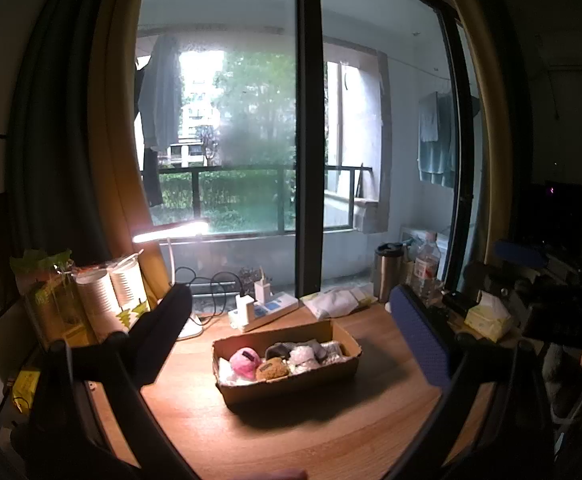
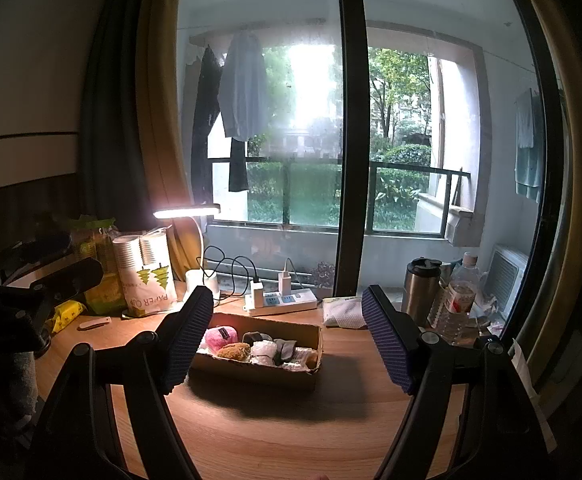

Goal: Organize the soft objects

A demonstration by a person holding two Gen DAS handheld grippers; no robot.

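Observation:
A shallow cardboard box stands on the wooden desk. It holds several soft balls: a pink one, a brown one, white ones and grey ones. My left gripper is open and empty, held above the desk in front of the box. My right gripper is open and empty, also short of the box. The right gripper also shows at the right edge of the left wrist view.
A lit desk lamp, a paper cup pack, green packets, a power strip with chargers, a white pouch, a steel tumbler, a water bottle and a tissue pack line the desk's back. Window behind.

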